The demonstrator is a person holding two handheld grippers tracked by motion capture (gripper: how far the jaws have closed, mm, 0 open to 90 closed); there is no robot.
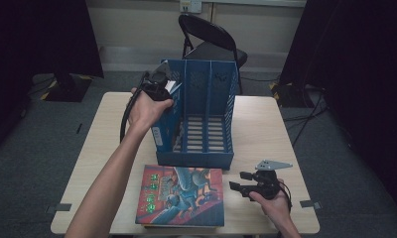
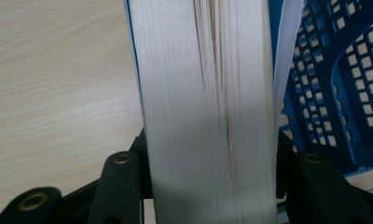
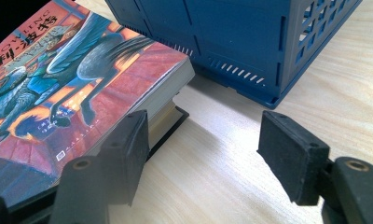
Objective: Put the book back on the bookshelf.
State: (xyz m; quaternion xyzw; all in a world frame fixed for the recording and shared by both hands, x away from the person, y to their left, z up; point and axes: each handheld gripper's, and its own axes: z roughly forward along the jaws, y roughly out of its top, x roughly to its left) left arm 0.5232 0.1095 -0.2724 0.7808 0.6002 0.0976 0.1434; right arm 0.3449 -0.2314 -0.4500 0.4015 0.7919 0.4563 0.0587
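A thick book (image 2: 208, 116) stands on edge between my left gripper's (image 2: 212, 158) jaws, its white page block facing the camera. The jaws press on its two covers. In the high view my left gripper (image 1: 159, 84) holds this book (image 1: 170, 87) at the upper left side of the blue file rack (image 1: 206, 124), by its leftmost slot. A colourful illustrated book (image 1: 181, 196) lies flat in front of the rack. My right gripper (image 1: 238, 181) rests open just right of it. In the right gripper view its left pad (image 3: 128, 149) sits by that book's (image 3: 68, 79) corner, with nothing between the pads.
The rack (image 3: 231, 37) has three slots and perforated walls (image 2: 343, 93). A darker cover edge (image 3: 177, 115) shows under the colourful book. The pale wooden table (image 1: 266, 124) is bare to the right of the rack. A black folding chair (image 1: 211, 39) stands behind the table.
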